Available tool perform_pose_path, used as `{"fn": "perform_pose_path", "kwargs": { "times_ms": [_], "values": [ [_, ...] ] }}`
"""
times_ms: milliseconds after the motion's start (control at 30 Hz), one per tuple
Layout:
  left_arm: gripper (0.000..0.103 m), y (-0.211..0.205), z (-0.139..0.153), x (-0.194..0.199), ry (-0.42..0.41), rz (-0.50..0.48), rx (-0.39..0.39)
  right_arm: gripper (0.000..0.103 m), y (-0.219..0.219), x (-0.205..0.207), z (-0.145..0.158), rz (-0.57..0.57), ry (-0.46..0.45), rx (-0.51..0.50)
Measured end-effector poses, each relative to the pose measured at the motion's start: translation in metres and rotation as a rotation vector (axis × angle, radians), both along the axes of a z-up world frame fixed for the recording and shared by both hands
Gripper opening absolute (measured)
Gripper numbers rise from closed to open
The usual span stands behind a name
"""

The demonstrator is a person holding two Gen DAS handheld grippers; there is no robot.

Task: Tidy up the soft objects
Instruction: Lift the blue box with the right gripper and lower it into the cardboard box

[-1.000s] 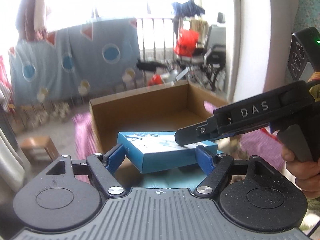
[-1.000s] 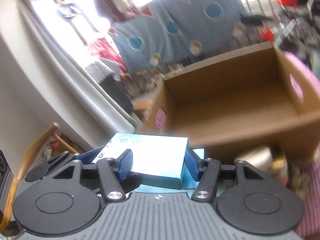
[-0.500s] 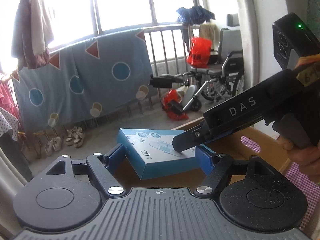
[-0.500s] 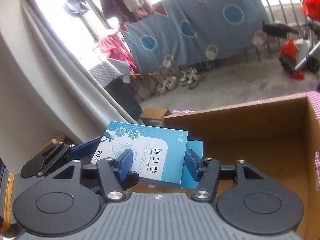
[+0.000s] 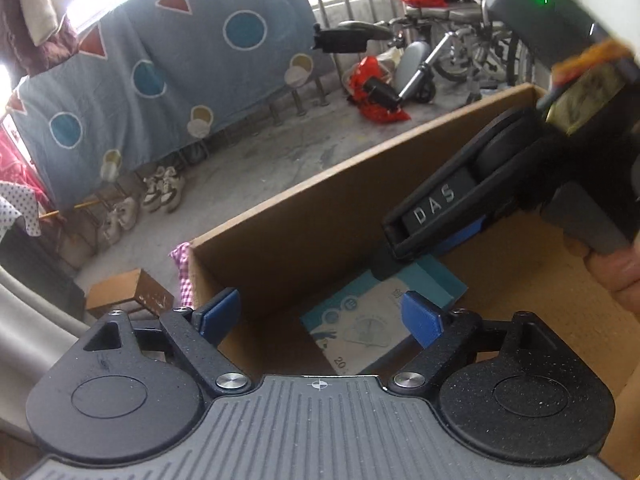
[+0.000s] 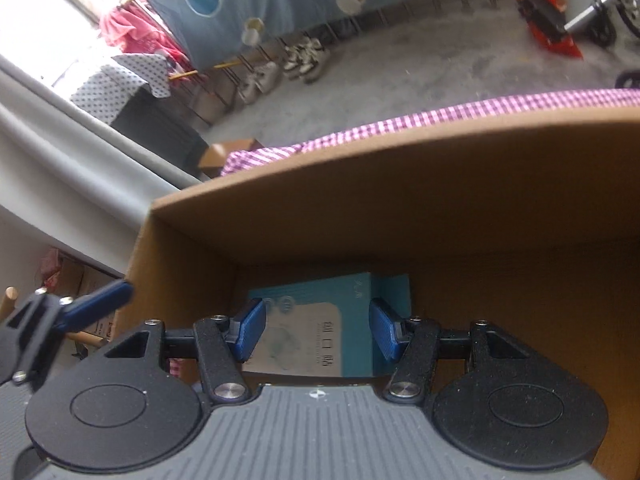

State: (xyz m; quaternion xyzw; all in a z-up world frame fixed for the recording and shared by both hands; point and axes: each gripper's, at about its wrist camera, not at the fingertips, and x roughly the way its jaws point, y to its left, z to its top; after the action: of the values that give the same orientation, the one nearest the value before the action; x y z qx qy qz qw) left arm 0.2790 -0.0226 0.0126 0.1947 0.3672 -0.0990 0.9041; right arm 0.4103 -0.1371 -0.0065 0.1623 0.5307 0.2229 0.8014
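Note:
A blue plaster box (image 5: 368, 320) (image 6: 312, 320) rests low inside the brown cardboard carton (image 5: 320, 220) (image 6: 400, 200), near its left corner. My right gripper (image 6: 316, 328) reaches into the carton, shut on the blue box with a pad on each side. In the left wrist view its black finger (image 5: 432, 212) comes in from the right onto the box's far end. My left gripper (image 5: 320, 312) hovers over the box with its jaws opening. The left pad stands clear of the box, and the right pad sits in front of its edge.
The carton stands on a pink checked cloth (image 6: 480, 108). Beyond it lie a concrete floor, a small wooden stool (image 5: 128, 292), shoes (image 5: 160, 192), a blue blanket over a railing (image 5: 200, 60) and a wheelchair (image 5: 460, 40). A hand (image 5: 616, 268) holds the right gripper's handle.
Both grippers have come forward and down, carrying the blue box from above the carton's rim to its floor. The left jaws have spread away from the box's sides.

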Motion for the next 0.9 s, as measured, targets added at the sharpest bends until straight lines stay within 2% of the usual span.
{"fn": "perform_pose_path", "kwargs": {
  "times_ms": [67, 233, 333, 433, 667, 900],
  "values": [
    [0.098, 0.007, 0.009, -0.006, -0.009, 0.013, -0.021, 0.06, -0.002, 0.0, 0.002, -0.001, 0.01, 0.007],
    [0.102, 0.03, 0.045, -0.033, -0.086, 0.032, -0.106, 0.06, 0.002, -0.004, 0.01, 0.017, 0.062, -0.065],
    [0.102, 0.05, 0.062, -0.057, -0.123, 0.075, -0.142, 0.06, 0.011, 0.002, 0.0, 0.03, 0.116, -0.127],
    [0.102, 0.07, 0.071, -0.082, -0.138, 0.126, -0.206, 0.06, 0.014, 0.006, -0.018, 0.009, 0.2, -0.117],
    [0.102, 0.109, 0.078, -0.115, -0.115, 0.239, -0.319, 0.06, 0.04, 0.009, -0.016, 0.005, 0.203, -0.111],
    [0.102, 0.146, 0.07, -0.139, -0.114, 0.351, -0.481, 0.06, 0.061, 0.007, -0.016, 0.015, 0.167, -0.112]
  ]
}}
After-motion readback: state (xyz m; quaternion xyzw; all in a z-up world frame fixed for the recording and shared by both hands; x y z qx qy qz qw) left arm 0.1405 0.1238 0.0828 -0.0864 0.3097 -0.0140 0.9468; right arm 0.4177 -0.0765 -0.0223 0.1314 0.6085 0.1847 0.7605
